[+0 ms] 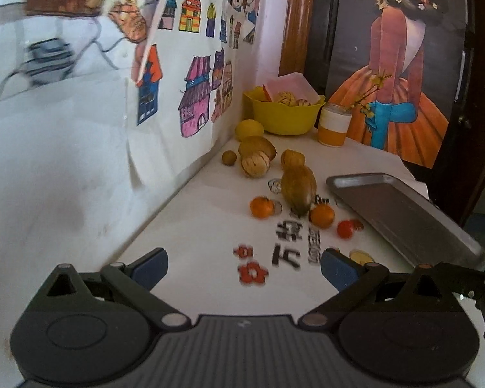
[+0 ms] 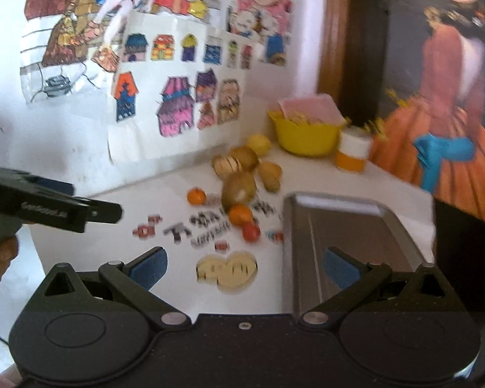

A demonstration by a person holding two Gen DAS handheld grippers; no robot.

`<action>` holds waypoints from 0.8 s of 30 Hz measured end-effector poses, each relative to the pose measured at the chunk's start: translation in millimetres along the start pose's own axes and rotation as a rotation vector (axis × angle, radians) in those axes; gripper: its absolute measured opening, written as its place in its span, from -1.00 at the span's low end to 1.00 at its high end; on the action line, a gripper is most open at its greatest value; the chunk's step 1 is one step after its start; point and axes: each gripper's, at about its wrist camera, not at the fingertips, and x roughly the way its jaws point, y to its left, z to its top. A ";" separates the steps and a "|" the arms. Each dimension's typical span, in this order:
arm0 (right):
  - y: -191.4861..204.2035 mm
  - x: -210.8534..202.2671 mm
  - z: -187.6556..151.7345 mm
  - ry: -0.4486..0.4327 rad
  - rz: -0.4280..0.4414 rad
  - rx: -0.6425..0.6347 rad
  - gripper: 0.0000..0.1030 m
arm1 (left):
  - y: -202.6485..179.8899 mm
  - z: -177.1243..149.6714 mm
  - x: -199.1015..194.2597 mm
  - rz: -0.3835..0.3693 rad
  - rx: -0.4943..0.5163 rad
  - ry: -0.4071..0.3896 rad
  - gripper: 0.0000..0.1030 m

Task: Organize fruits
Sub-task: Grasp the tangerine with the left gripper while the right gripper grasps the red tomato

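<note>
Both grippers were spread wide and held nothing: the left gripper (image 1: 244,268) hung over the near part of the table (image 1: 190,226), its blue pads (image 1: 150,266) well short of any fruit, and the right gripper (image 2: 244,270) hovered near the front edge with one pad over the near end of the tray (image 2: 355,236). The tray lay empty along the table's right edge. The fruits sat loose toward the middle and back: a tomato (image 1: 345,229) and an orange (image 1: 322,215) just beside the tray, a second orange (image 1: 262,207) farther left, brown fruit (image 1: 299,190) between them, then a striped melon (image 1: 255,165) and a lemon (image 1: 249,129) by the yellow bowl (image 1: 284,113) in the back corner. This looked like the opening reach, nothing sorted yet. The next move likely called for one gripper to travel forward, straddle a small round fruit and close gently lest it roll.
</note>
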 end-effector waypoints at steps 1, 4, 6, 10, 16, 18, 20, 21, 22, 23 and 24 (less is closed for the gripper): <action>-1.8 8.1 5.7 0.007 0.012 -0.019 0.99 | 2.0 6.4 7.6 -0.004 -0.001 0.010 0.99; -6.6 32.1 18.0 0.038 0.059 -0.056 0.99 | 2.7 20.8 29.0 -0.020 0.000 0.038 0.99; -11.1 48.9 24.6 0.066 0.088 -0.061 0.99 | 1.0 29.4 43.7 -0.029 0.016 0.052 0.99; -19.2 80.5 29.3 0.112 0.136 -0.045 0.99 | -2.4 42.8 73.4 -0.050 0.035 0.072 0.99; -28.2 115.9 24.1 0.160 0.174 -0.044 0.90 | -6.9 47.4 113.9 -0.063 0.060 0.106 0.99; -30.2 124.5 21.9 0.173 0.181 -0.044 0.79 | -6.8 46.0 125.5 -0.074 0.052 0.126 0.96; -31.2 131.2 20.2 0.186 0.191 -0.046 0.72 | -7.0 45.0 134.5 -0.086 0.048 0.140 0.90; -31.4 134.6 18.9 0.195 0.196 -0.049 0.66 | -7.5 44.1 137.8 -0.091 0.051 0.141 0.86; -31.6 137.3 17.9 0.201 0.197 -0.051 0.62 | -7.3 43.7 140.9 -0.095 0.055 0.141 0.82; -31.8 139.4 16.9 0.207 0.195 -0.054 0.57 | -7.7 42.8 142.7 -0.100 0.058 0.141 0.80; -32.1 141.3 15.8 0.213 0.192 -0.057 0.49 | -7.8 42.4 144.4 -0.106 0.060 0.142 0.75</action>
